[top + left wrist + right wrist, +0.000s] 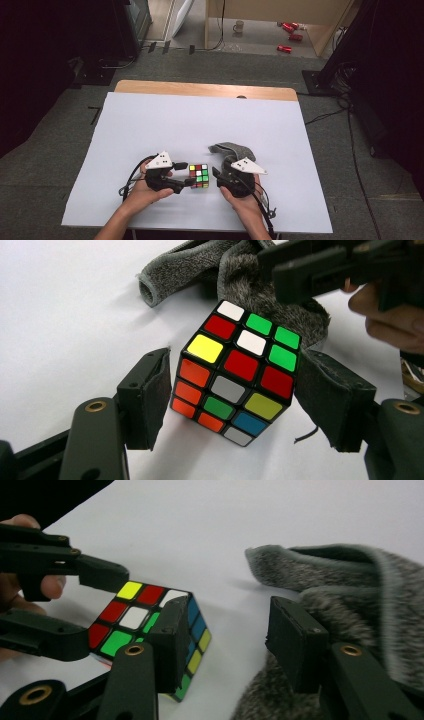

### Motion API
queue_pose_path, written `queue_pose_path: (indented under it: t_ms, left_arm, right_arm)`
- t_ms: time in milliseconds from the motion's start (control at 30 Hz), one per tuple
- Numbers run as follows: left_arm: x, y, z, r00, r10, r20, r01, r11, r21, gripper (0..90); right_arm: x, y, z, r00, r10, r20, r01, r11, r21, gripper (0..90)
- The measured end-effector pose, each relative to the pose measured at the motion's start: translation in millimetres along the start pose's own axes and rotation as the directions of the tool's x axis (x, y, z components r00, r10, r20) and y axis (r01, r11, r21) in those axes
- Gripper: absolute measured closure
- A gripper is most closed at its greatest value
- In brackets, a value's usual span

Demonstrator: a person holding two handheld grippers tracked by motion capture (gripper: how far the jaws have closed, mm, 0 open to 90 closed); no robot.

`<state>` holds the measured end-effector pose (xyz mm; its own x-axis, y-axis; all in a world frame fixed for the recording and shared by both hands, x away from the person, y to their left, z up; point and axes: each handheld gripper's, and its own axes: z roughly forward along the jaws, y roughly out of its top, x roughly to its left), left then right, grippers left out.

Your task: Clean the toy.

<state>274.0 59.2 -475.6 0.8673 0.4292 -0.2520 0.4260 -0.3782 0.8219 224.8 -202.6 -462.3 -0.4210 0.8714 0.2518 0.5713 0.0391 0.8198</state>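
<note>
The desk (150, 130), under a white sheet, carries everything near the middle of its near edge. A grey fuzzy cloth (231, 149) lies crumpled there, a little toward the right-hand edge, just behind the right gripper (216, 174). In the right gripper view this gripper's fingers (295, 640) stand apart: one rests on the cloth, the other just beside the cube's corner, with only bare sheet between them, clamped on nothing. The left gripper (192, 182) reaches in from the left. In the left gripper view its fingers (150, 395) bracket the cube's lower sides; whether the pads actually press on it I cannot tell. The colour cube (199, 176) sits on the sheet between the two grippers, close to the near edge, with the cloth just behind it.
</note>
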Motion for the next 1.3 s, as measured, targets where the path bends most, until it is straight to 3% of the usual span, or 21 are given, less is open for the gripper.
queue_pose_path:
  t_ms: [400,700,833,1000,1133,1300]
  left_arm:
    - [5.1,1.0,-0.7,0.9982,-0.056,0.022,0.057,0.9983,-0.016,35.4]
    - [6.0,1.0,1.1,0.9957,-0.080,0.048,0.080,0.9967,-0.012,38.9]
    - [5.5,0.8,1.0,0.9956,-0.077,0.053,0.078,0.9969,-0.012,40.2]
    - [4.4,0.5,1.1,0.9959,-0.069,0.060,0.069,0.9975,-0.014,44.0]
    - [1.0,-4.4,6.5,0.9977,-0.027,0.062,0.024,0.9985,0.050,46.4]
    - [2.1,-2.5,5.3,0.9981,-0.034,0.052,0.032,0.9986,0.042,44.0]
  right_arm:
    - [9.3,-3.3,8.3,0.9962,0.023,-0.084,-0.021,0.999,0.024,59.0]
    - [12.3,-3.6,9.1,0.9929,0.023,-0.117,-0.020,0.999,0.029,67.0]
    - [13.0,-3.8,8.8,0.9913,0.024,-0.130,-0.020,0.999,0.031,70.0]
    - [14.7,-4.1,9.7,0.9872,0.021,-0.158,-0.014,0.999,0.043,66.7]
    - [10.5,-3.7,9.7,0.9868,0.044,-0.156,-0.037,0.998,0.046,66.0]
    - [6.9,-3.1,9.6,0.9858,0.061,-0.157,-0.053,0.997,0.051,63.5]
